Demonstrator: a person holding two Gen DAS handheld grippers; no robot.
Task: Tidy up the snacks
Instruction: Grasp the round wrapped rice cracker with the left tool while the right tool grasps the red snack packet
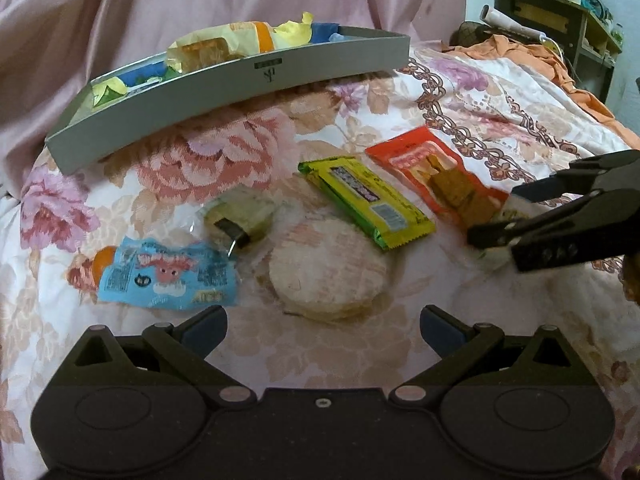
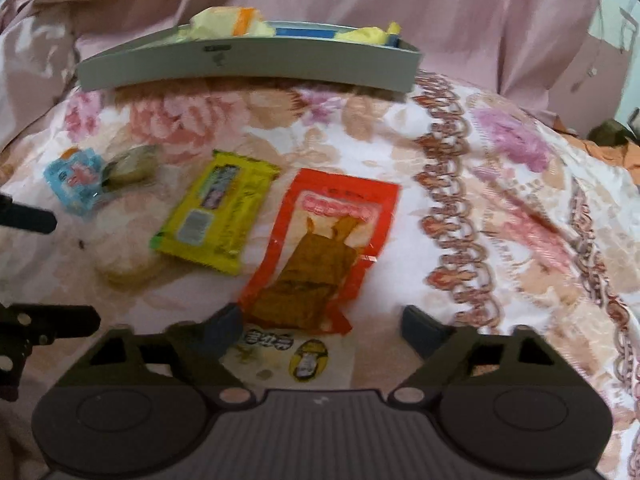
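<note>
I am midway through the sorting: the grey tray (image 1: 240, 76) at twelve o'clock on the bed (image 1: 500, 92) already holds several yellow and blue packets, while five or six snacks lie loose on the flowered cover. My right claw (image 2: 320, 326) is spread, nothing pinched, with the lower end of the red packet (image 2: 320, 240) and a small white packet (image 2: 288, 354) with a yellow oval sticker lying between its fingers; neither finger presses on them, so I judge this the pick now in hand. My left claw (image 1: 323, 326) is likewise spread and empty, hanging just short of the round pale biscuit (image 1: 326, 270), with the yellow-green bar (image 1: 366, 200) at one o'clock, the blue packet (image 1: 168, 276) at ten o'clock and a clear-wrapped greenish snack (image 1: 240, 216) beyond it. Next I should settle which packet the right claw takes (the two overlap, so a careless close could catch both), lower, pinch, then carry it up to the tray.
</note>
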